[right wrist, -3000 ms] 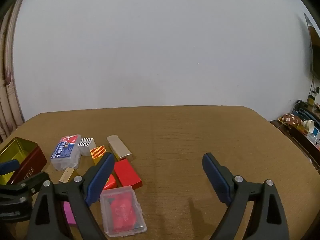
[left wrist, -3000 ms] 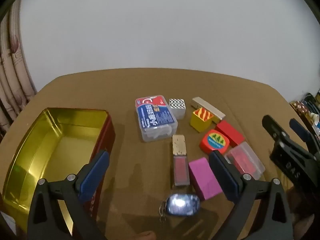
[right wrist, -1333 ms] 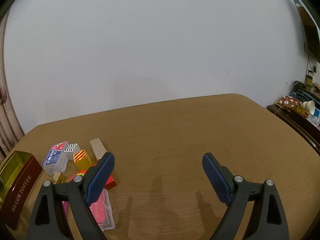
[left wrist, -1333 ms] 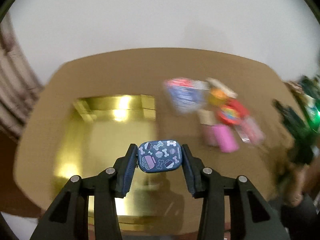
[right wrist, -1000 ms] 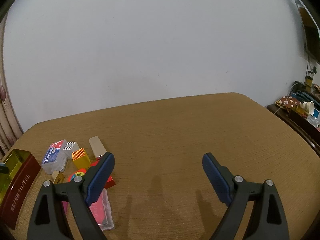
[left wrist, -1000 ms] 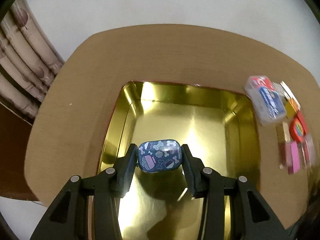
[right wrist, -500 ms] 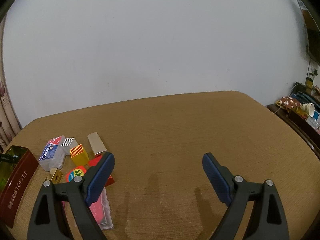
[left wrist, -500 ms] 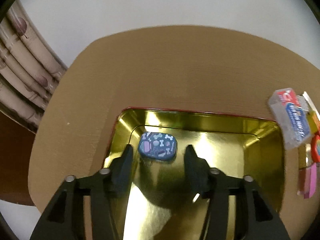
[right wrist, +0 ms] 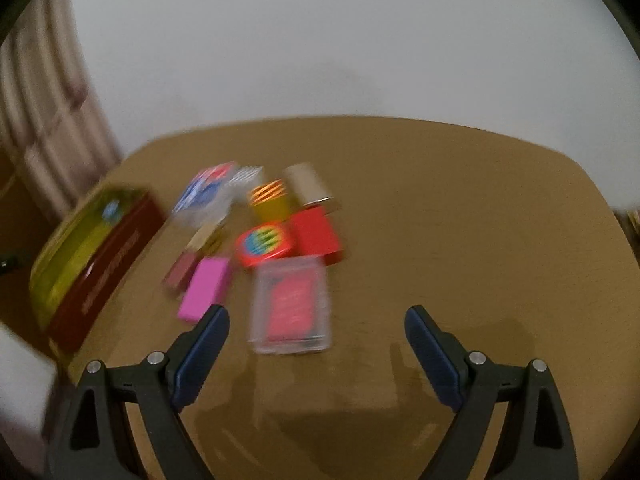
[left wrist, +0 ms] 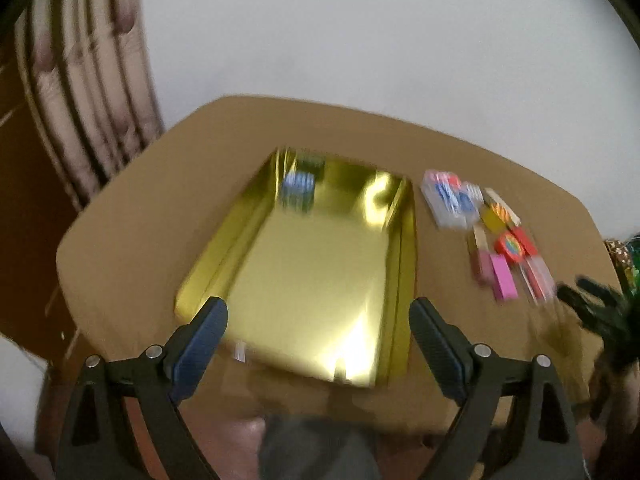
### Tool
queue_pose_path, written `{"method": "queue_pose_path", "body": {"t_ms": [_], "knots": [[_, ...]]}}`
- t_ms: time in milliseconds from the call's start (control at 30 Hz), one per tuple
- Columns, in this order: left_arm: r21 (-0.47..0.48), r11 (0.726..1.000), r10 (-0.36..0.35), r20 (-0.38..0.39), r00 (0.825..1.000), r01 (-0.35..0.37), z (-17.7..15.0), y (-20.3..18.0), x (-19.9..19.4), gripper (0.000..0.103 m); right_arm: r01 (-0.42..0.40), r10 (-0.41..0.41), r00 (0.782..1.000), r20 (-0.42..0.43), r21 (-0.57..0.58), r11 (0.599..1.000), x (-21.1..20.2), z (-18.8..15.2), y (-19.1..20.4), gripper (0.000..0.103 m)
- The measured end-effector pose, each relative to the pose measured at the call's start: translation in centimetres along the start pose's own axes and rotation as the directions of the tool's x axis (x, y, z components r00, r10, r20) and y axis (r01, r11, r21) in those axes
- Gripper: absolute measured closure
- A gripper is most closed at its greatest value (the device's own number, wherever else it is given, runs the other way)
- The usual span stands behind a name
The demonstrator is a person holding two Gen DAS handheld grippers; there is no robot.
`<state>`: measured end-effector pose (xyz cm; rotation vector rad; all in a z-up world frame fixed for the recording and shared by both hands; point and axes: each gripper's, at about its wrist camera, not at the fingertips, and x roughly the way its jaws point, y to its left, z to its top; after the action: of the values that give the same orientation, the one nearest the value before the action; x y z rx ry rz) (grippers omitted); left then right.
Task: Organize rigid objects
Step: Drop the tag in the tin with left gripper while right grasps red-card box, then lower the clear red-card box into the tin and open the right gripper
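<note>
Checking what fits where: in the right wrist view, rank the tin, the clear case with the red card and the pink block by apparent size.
1. tin
2. clear case, though nearest the camera
3. pink block

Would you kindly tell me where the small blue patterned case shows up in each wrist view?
Left wrist: blue case lies in the far left corner of the gold tin.
Right wrist: a blurred blue spot inside the tin, far left.
Shared landmark: the pink block.

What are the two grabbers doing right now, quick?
Left gripper: open, empty; its jaws have just been opening, above the gold tin.
Right gripper: open, empty, above the table.
</note>
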<state>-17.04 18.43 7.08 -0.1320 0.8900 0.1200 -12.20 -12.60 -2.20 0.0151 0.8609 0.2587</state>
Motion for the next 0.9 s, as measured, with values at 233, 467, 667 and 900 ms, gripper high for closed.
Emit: {"method": "queue_pose_path", "body": {"t_ms": [233,467,667,900], "knots": [[-0.11,0.994,0.007,-0.08,0.997,-0.016,-5.4,2.6,-0.9,0.013,0.049,-0.056,0.992,-0.112,-0.062,0.997,3.4,0.9,0.7,0.011],[-0.065,0.996,0.044,-0.154,0.987,-0.055,-7.4,1.9,1.1,0.013,0.052,-0.064,0.975,-0.213,-0.059,0.997,6.3,1.5,0.2,0.049],[0.005,0.993,0.117,-0.069,0.991,-0.117,-7.2,0.2,-0.4,0.013,0.007,-0.011,0.979,-0.206,-0.021,1.0,4.7,1.8,0.2,0.05],[-0.017,0.988,0.153,0.009,0.988,-0.153,-6.9,0.0,-2.1,0.012,-0.255,0.251,0.96,-0.126,-0.022,0.967,-1.7,7.2,7.2,0.05]]}}
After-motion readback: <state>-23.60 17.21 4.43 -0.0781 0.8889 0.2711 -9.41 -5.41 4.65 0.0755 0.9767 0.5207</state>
